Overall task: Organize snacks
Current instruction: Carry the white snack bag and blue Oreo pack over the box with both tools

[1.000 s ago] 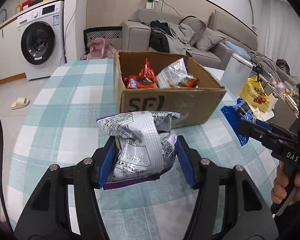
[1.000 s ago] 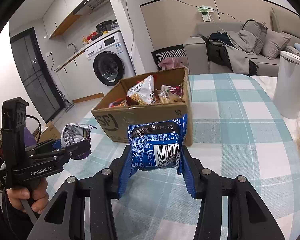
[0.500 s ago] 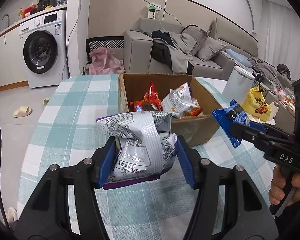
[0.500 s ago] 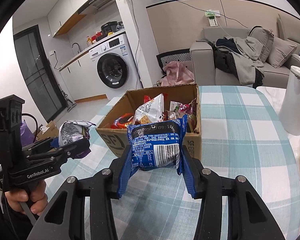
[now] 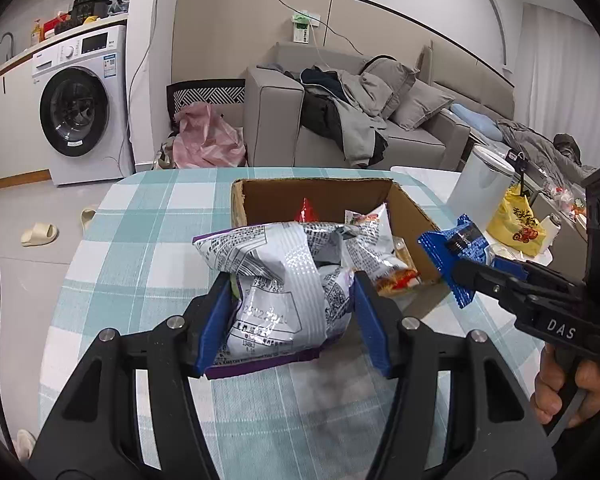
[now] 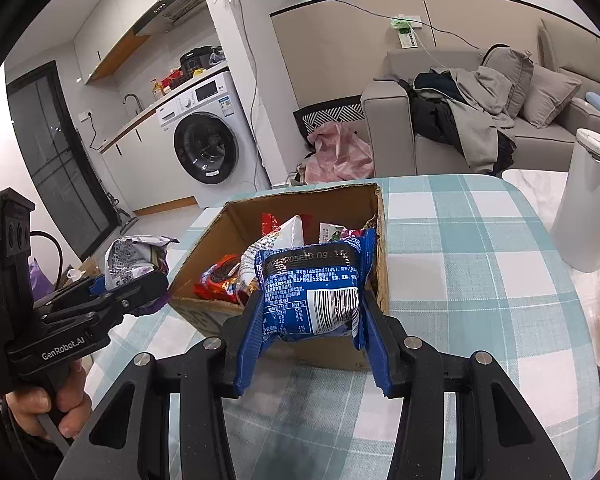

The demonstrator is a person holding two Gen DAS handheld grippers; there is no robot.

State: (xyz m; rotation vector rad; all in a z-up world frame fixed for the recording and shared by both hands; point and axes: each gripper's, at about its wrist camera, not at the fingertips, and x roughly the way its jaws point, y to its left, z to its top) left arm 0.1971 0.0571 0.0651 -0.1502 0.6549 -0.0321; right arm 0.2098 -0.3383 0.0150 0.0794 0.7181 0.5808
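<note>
In the lower centre of my left wrist view, my left gripper (image 5: 294, 316) has its jaws clenched on a crumpled silver snack bag (image 5: 284, 280) with black print and a purple edge. In the right wrist view, lower centre, my right gripper (image 6: 310, 320) grasps a blue snack packet (image 6: 314, 284) showing a barcode and a stamped date I can only partly read. The left gripper's body reads "GenRobot.AI", the right one's "DAS". Both bags hang above the checked table (image 6: 460, 280), just before the open cardboard box (image 6: 376, 248) at mid-frame, which holds red and white snack packs (image 6: 260, 264). Farther back stand a white washing machine (image 5: 80, 108) at upper left and a grey sofa (image 5: 340, 120).
</note>
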